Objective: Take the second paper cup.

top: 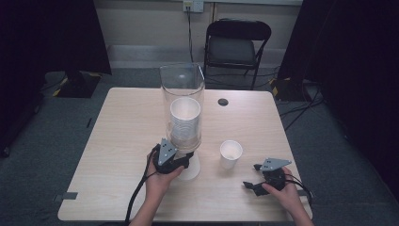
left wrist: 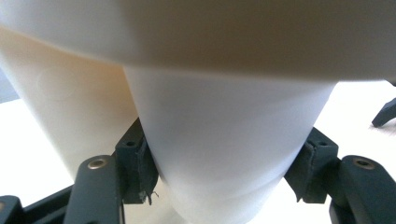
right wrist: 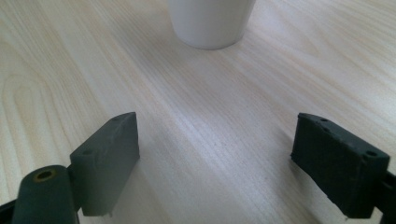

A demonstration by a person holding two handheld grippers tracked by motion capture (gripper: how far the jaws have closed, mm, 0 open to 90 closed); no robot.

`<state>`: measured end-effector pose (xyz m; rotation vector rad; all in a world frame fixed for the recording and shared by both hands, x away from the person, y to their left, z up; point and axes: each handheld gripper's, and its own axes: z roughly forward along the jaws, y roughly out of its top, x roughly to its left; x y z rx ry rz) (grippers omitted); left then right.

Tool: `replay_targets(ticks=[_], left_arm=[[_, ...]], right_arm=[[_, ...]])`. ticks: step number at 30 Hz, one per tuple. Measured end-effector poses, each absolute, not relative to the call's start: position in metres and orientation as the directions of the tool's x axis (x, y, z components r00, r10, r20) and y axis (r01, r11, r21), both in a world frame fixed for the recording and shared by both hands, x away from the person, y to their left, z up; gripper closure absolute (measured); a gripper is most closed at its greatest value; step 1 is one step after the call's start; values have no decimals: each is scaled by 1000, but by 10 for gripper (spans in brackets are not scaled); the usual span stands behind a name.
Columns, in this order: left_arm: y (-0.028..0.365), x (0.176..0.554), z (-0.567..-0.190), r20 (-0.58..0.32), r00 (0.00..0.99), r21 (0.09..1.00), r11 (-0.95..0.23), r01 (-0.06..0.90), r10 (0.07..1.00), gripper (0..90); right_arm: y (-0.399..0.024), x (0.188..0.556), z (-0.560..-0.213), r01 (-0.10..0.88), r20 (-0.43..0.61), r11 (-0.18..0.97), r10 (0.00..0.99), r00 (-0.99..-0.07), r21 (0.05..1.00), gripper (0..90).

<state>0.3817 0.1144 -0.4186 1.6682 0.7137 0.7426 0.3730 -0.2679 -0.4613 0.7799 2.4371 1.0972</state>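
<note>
Now the left claw [top: 181,162] is down at the foot of the clear cup dispenser [top: 182,89], and in the left gripper view its jaws are closed against both sides of the bottom paper cup [left wrist: 224,154] poking out beneath the tube. My read: it is about to draw that cup out, and the cup hasn't come free yet. One single cup [top: 231,153] already stands upright on the desk [top: 122,141], just right of the dispenser, so one looks delivered. A tall stack of cups [top: 184,120] waits inside the tube. The right claw [top: 258,181] rests low near the desk's front right, jaws spread wide and holding nothing, with that single cup ahead of it. As for writing: cups, tube and desk carry no brand or label I can read.
</note>
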Motion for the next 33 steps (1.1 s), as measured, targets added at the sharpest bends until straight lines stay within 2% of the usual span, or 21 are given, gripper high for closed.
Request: replay_targets(ticks=[5, 6, 7, 8, 9, 10, 13, 17, 21, 24, 33], left_arm=[[112, 376, -422, 63, 616, 980, -164, 109, 785, 362], [112, 377, -426, 78, 619, 947, -252, 200, 782, 374], [112, 382, -442, 93, 641, 856, -390, 340, 762, 375], [117, 379, -464, 47, 616, 889, -314, 333, 786, 369], [117, 376, -464, 29, 602, 896, -288, 338, 798, 364], [113, 372, -463, 18, 646, 907, -284, 310, 763, 361], [109, 367, -454, 75, 675, 898, -343, 273, 734, 356], [121, 365, -458, 37, 691, 880, -351, 320, 722, 347], [138, 359, -464, 49, 680, 882, -351, 314, 731, 342], [155, 358, -463, 79, 659, 881, -362, 306, 748, 338], [200, 373, -459, 71, 544, 883, -306, 356, 836, 328]], right_arm=[[-268, 373, -461, 337, -93, 548, 612, -785, 766, 141], [-268, 373, -461, 336, -93, 548, 612, -785, 766, 141], [-268, 373, -461, 338, -95, 549, 614, -784, 764, 141], [-268, 373, -461, 337, -94, 549, 612, -785, 765, 140], [-268, 374, -461, 336, -94, 550, 612, -785, 765, 140], [-268, 373, -461, 335, -93, 550, 610, -787, 765, 139], [-269, 373, -461, 336, -93, 551, 610, -787, 764, 139], [-268, 374, -461, 335, -94, 551, 609, -787, 764, 138], [-269, 374, -461, 333, -95, 553, 607, -789, 764, 139], [-269, 374, -461, 333, -95, 553, 607, -789, 764, 139], [-269, 374, -461, 333, -95, 553, 607, -789, 764, 139]])
